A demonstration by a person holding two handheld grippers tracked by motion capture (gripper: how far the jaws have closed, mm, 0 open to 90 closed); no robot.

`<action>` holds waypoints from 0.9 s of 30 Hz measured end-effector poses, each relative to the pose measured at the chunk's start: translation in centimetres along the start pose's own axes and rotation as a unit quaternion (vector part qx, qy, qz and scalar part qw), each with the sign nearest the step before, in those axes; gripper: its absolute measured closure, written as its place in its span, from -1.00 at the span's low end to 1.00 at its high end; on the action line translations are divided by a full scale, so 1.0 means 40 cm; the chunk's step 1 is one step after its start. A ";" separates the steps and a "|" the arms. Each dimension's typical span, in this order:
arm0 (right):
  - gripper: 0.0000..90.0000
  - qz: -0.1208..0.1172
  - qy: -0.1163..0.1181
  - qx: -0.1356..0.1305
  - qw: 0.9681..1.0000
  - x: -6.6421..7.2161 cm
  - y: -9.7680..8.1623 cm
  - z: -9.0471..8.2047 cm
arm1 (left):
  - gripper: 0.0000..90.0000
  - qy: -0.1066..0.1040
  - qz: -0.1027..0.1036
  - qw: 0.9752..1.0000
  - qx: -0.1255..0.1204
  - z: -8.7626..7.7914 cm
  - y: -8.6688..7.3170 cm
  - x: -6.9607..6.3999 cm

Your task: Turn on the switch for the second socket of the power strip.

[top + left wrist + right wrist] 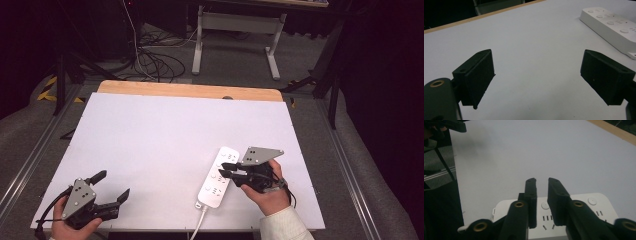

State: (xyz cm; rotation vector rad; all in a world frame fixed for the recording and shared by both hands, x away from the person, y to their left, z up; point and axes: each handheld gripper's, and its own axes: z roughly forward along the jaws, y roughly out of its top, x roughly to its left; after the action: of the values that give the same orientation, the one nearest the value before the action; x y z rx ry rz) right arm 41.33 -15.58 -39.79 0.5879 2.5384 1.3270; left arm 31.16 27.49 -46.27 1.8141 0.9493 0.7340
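At the near left corner of the white table point(150, 130) the left gripper point(111, 186) rests in the person's left hand point(70, 227), its jaws spread wide with only bare tabletop between them. In the left gripper view point(537, 72) the two black pads point(477, 75) stand far apart, and the power strip point(611, 26) lies well off to the upper right, not touching either.

Further right, near the front edge, the white power strip point(218, 176) lies flat on the table, running from the near edge away and slightly to the right; its white cord point(200, 222) leaves the near end and drops over the table's front edge.

Just right of it the right gripper point(225, 169) is held in the right hand point(267, 195) — a pale sleeve point(282, 225) shows at the wrist — and points leftward over the strip's middle. Its jaws are nearly pressed together, with only a narrow slit between them. In the right gripper view point(541, 185) the jaws hang above the strip's top face point(594, 206), over its sockets and round buttons, pinching nothing — whether the tips touch the strip I cannot tell.
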 end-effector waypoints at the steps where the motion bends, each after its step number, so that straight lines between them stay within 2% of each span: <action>1: 0.87 -0.002 0.000 0.007 1.000 0.001 0.003 0.002 | -0.73 0.000 -0.001 1.000 0.001 0.000 0.000 0.000; 3: 1.00 0.002 0.007 0.037 0.999 0.004 0.015 0.009 | -0.73 0.000 0.000 1.000 0.001 0.000 -0.001 0.000; 4: 1.00 0.002 0.007 0.037 0.999 0.004 0.015 0.009 | -0.73 0.001 -0.001 1.000 0.001 -0.001 -0.002 0.000; 5: 1.00 0.001 0.007 0.048 0.999 0.006 0.022 0.016 | -0.72 0.001 -0.002 1.000 0.001 -0.002 -0.002 0.000; 11: 1.00 -0.003 0.004 0.068 0.998 0.008 0.040 0.039 | -0.72 0.008 -0.001 1.000 0.001 -0.012 -0.007 0.002; 15: 1.00 -0.016 -0.004 0.092 0.996 0.012 0.050 0.070 | -0.72 0.012 -0.003 1.000 0.002 -0.017 -0.010 0.001; 19: 1.00 -0.019 -0.005 0.111 0.994 0.008 0.049 0.093 | -0.72 0.014 -0.005 1.000 0.003 -0.016 -0.011 0.000; 27: 1.00 -0.009 -0.010 0.145 0.989 -0.006 0.038 0.136 | -0.72 0.013 -0.005 1.000 0.004 -0.015 -0.011 0.000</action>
State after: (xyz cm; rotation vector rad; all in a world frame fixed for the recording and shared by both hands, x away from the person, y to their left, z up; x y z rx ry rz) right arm 43.91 -10.91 -41.63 0.6237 2.7345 0.9445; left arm 30.54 27.88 -46.45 1.8087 0.9797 0.7501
